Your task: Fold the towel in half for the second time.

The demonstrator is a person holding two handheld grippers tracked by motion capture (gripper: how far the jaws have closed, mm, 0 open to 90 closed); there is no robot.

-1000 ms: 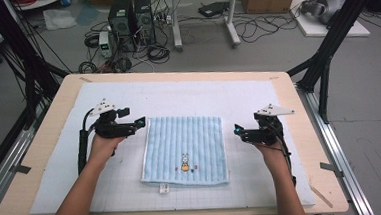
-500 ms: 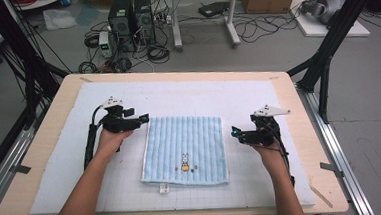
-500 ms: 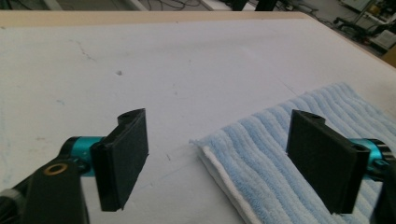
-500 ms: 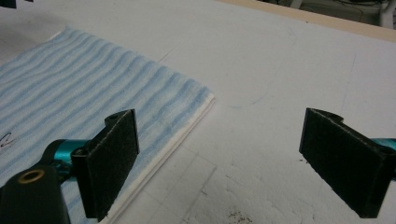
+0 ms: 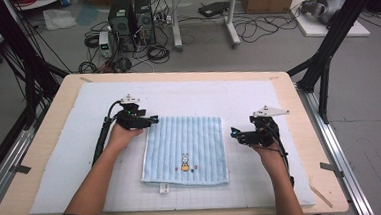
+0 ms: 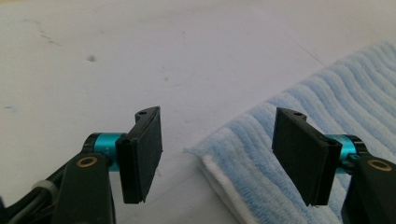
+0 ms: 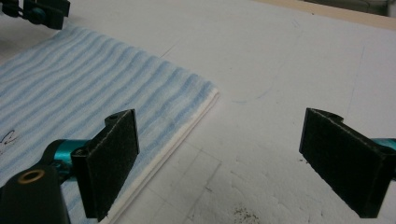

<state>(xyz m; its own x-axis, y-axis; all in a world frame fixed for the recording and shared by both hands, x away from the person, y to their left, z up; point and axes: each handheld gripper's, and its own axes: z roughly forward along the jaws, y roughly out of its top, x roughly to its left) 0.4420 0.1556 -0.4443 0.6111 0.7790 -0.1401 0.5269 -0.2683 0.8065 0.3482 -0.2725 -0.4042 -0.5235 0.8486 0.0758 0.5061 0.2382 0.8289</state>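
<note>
Since the earlier frames the left gripper (image 5: 152, 121) has travelled in from the left and dropped to the far left corner of the blue striped towel (image 5: 185, 149), and its jaws have just been closing, though they stand apart with nothing pinched. In the left gripper view that towel corner (image 6: 243, 158) lies between the two pads, one pad over bare mat, the other above the cloth; whether it touches the cloth cannot be told. The towel lies flat in the middle of the white gridded mat (image 5: 71, 160), its small rabbit print toward the person. The right gripper (image 5: 235, 133) has kept its place just off the towel's right edge, jaws wide apart and empty, the towel's far right corner (image 7: 205, 95) ahead of its left pad.
</note>
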